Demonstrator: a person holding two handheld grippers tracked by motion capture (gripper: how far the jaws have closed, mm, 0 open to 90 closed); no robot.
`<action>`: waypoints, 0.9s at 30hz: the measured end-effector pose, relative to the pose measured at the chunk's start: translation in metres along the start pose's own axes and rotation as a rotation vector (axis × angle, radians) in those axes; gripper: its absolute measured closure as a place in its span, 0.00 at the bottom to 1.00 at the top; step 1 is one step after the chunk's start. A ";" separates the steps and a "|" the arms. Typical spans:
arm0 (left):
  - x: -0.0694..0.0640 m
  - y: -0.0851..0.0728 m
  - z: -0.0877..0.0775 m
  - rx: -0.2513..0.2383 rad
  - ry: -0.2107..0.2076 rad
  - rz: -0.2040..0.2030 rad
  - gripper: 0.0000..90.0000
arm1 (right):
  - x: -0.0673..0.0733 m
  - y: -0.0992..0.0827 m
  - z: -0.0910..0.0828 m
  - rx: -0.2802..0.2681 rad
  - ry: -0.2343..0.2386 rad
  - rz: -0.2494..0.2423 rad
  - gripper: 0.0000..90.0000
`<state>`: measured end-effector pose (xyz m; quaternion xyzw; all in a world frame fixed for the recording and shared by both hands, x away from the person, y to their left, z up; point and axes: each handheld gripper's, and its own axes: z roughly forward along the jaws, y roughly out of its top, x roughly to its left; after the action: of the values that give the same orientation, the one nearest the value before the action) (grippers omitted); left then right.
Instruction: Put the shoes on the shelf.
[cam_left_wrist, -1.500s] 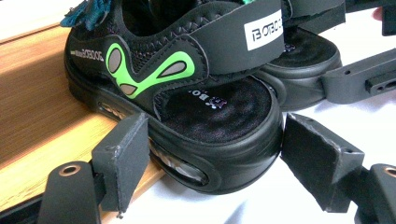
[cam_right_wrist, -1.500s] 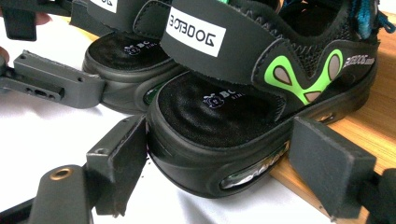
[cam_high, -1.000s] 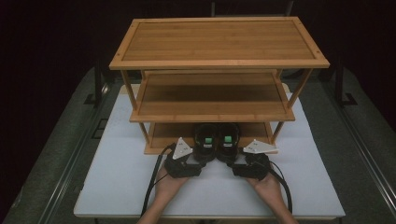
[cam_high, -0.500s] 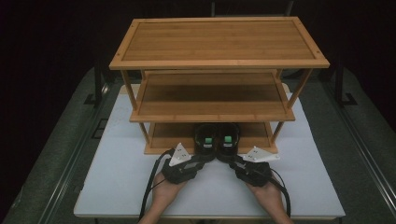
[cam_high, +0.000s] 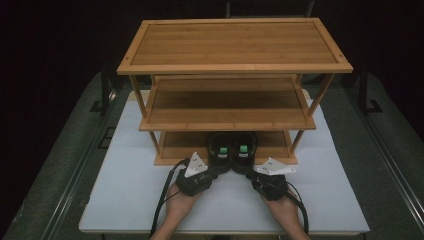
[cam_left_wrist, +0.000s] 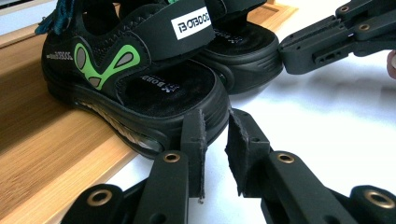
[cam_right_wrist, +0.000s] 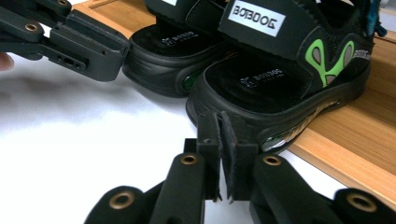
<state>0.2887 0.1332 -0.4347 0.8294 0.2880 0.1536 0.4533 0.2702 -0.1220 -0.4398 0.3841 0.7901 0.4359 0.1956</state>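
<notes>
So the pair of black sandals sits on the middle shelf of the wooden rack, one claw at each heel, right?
Not the middle shelf. The high view shows the sandals on the rack's bottom shelf, heels toward the person. The left claw and right claw are indeed at the heels.

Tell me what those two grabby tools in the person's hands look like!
Both are black. The left gripper and the right gripper each carry a pale grey three-cornered plate on top and trail a black cable back along the person's bare forearms; no sleeves show. Close up, the jaws are flat black bars with brass-coloured rivets and rough dark pads at the tips.
</notes>
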 end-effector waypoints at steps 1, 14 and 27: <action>0.000 0.000 0.000 0.000 0.001 -0.002 0.85 | 0.000 0.000 0.000 -0.001 -0.003 0.001 0.97; 0.003 0.005 0.010 0.004 0.028 -0.004 0.85 | -0.003 0.005 0.009 0.010 -0.068 0.001 0.96; 0.009 0.013 0.021 0.012 0.063 -0.007 0.86 | -0.009 0.009 0.020 0.009 -0.105 0.012 0.96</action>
<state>0.3112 0.1192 -0.4357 0.8258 0.3061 0.1764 0.4395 0.2928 -0.1150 -0.4434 0.4122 0.7783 0.4127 0.2324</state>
